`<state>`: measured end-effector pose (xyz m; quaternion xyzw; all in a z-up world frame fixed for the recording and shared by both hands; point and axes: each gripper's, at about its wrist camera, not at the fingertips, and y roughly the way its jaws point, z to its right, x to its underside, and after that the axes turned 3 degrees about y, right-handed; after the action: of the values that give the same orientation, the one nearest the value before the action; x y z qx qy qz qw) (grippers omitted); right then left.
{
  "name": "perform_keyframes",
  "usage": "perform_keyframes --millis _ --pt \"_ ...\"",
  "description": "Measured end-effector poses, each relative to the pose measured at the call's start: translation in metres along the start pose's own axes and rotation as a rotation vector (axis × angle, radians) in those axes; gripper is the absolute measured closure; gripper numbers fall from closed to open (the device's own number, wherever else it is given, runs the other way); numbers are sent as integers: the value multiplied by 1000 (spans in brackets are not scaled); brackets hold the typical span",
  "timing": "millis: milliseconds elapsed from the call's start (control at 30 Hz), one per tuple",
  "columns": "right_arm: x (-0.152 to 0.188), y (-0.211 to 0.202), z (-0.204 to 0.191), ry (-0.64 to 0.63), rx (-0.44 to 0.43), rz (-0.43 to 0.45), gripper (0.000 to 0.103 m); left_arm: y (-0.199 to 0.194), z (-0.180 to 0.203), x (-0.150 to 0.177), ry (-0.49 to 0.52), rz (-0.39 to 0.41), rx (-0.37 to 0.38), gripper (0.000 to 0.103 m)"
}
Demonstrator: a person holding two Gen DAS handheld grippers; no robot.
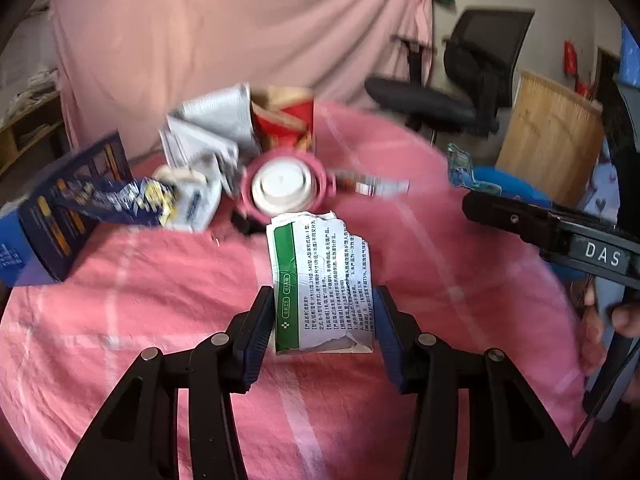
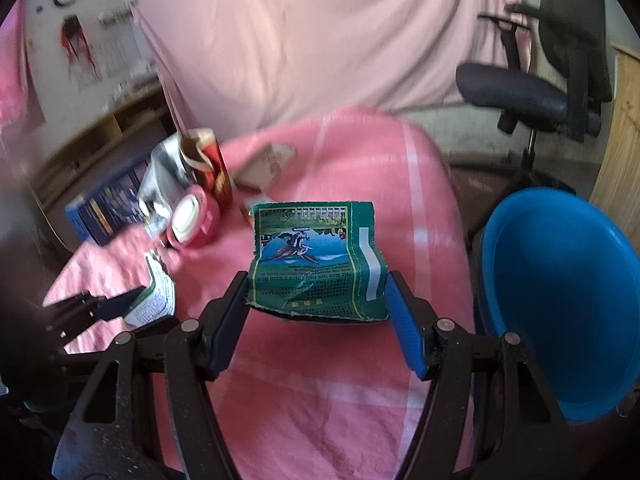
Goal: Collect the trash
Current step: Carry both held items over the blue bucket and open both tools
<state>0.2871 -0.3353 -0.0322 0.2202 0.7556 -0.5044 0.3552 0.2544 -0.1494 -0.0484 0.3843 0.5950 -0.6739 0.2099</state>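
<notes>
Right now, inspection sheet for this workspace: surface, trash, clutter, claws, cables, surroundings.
Surface: pink blanket, wrinkled.
Job's things: white-and-green carton between the left claw's pads; green printed packet between the right claw's pads; blue tub beside the blanket, inside looks bare.
Clutter: pink-rimmed lid, red can, dark blue box, silver bags piled at far left.
Claws: left claw on the carton, contact unclear; right claw wide, clamped on the packet.
Cables: nothing seen.
Surroundings: office chair, pink backdrop sheet.
</notes>
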Motion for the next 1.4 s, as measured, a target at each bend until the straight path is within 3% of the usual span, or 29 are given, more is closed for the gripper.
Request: perform_keyframes --millis 200,333,467,600,767,967,1100,1300,1400 --pt "-8 -51 0 -5 25 294 12 -28 6 -39 -26 213 16 60" --pt "-13 -82 7 -9 96 469 12 -34 24 -74 32 290 67 60" --pt "-16 -102 27 36 181 557 12 -32 57 -111 109 336 155 59" --pt "-16 -117 57 115 276 611 11 -17 90 -138 147 328 246 60" --pt "-14 -117 94 236 390 550 11 17 126 -158 165 248 353 60" --pt "-5 -110 143 372 434 421 11 65 165 -163 185 106 403 60" --pt "1 -102 173 465 425 336 11 100 184 -159 180 -6 443 59" --pt "15 -104 197 550 412 299 10 123 195 -153 173 -82 458 59" --pt "22 -104 203 579 401 282 10 126 198 -152 177 -95 441 48"
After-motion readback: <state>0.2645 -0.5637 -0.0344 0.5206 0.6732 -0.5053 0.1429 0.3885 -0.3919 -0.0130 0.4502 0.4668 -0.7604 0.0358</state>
